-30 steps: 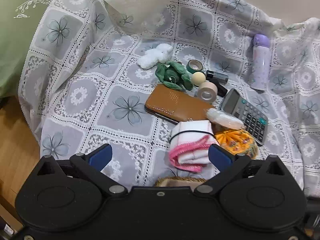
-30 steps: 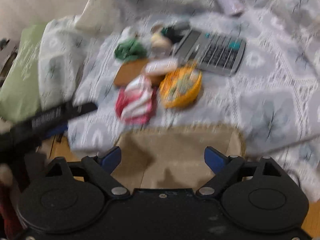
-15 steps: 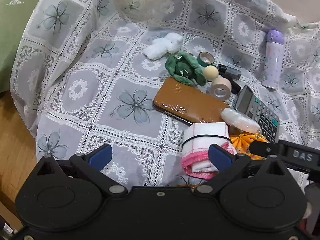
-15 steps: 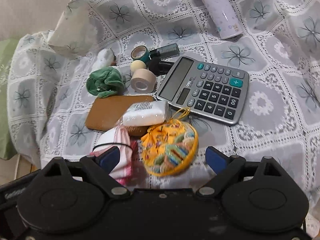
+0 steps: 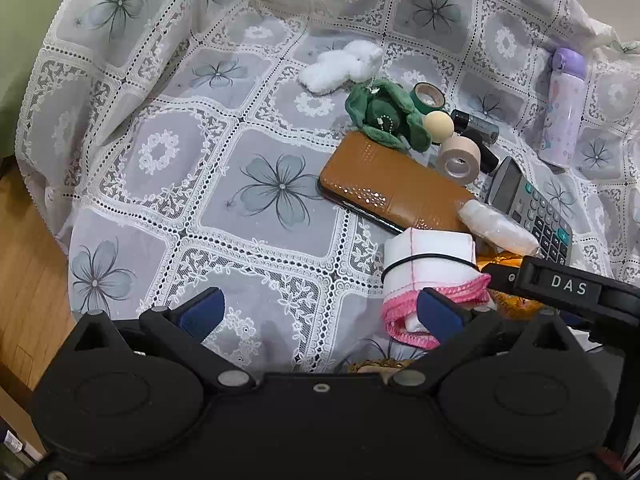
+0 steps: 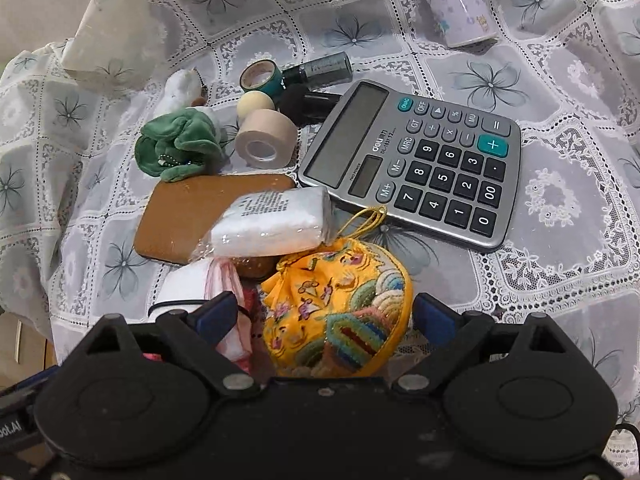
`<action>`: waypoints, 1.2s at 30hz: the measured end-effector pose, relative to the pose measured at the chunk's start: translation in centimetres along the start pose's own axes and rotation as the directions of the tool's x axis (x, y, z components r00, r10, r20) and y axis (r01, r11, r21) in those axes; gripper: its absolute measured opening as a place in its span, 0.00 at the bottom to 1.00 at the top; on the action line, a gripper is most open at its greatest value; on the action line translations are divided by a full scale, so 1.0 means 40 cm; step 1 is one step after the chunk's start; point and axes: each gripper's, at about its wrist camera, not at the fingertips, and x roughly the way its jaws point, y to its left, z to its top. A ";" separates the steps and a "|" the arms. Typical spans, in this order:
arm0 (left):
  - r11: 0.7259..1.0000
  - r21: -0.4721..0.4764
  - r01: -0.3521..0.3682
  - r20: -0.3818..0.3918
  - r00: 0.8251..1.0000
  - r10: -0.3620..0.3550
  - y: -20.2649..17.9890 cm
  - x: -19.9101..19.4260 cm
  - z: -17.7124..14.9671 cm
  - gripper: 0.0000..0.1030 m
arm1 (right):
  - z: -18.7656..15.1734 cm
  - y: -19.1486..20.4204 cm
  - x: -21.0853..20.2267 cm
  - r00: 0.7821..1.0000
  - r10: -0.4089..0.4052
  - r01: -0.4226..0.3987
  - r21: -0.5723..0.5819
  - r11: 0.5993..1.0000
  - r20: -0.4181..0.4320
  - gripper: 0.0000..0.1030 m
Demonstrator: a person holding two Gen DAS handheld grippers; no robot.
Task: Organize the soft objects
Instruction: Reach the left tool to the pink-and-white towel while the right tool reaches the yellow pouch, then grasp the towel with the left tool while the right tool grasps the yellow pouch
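In the right wrist view, my right gripper (image 6: 324, 316) is open with its fingers on either side of a yellow embroidered pouch (image 6: 340, 312). A rolled white and pink towel (image 6: 200, 284) bound by a black band lies just left of it. In the left wrist view, my left gripper (image 5: 320, 312) is open and empty, its right finger against the towel (image 5: 428, 272). A green plush (image 5: 384, 114) and a white plush (image 5: 340, 66) lie farther back. A white wrapped packet (image 6: 272, 220) rests on a brown wallet (image 6: 188, 212).
A calculator (image 6: 420, 160), a beige tape roll (image 6: 262, 140), a green tape roll (image 6: 260, 76), a cream ball (image 6: 254, 104), dark tubes (image 6: 320, 68) and a purple bottle (image 5: 562, 108) lie on the lace cloth (image 5: 180, 152). A woven basket rim (image 5: 376, 364) shows near my left gripper. Wood floor (image 5: 24, 280) is at left.
My right gripper has moved forward and down until the yellow pouch sits between its fingers. My left gripper has moved closer to the towel. The right gripper's arm has entered the left view.
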 end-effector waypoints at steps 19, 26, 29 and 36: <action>0.990 0.114 0.084 -0.035 0.996 -0.080 -0.102 0.011 0.006 0.96 | -0.003 -0.140 -0.066 1.000 -0.013 0.011 0.106 0.994 0.012 0.61; 0.976 0.189 0.108 -0.067 0.993 -0.097 -0.173 0.073 0.015 0.96 | -0.008 -0.186 -0.068 1.000 -0.013 0.010 0.145 0.989 0.022 0.63; 0.973 0.209 0.102 -0.088 0.992 -0.086 -0.190 0.105 0.016 0.96 | -0.013 -0.166 -0.063 0.999 -0.032 0.028 0.115 0.993 0.033 0.66; 0.975 0.200 0.091 -0.131 0.989 -0.066 -0.191 0.160 0.020 0.96 | -0.021 -0.143 -0.045 0.998 -0.051 0.048 0.069 0.996 0.036 0.71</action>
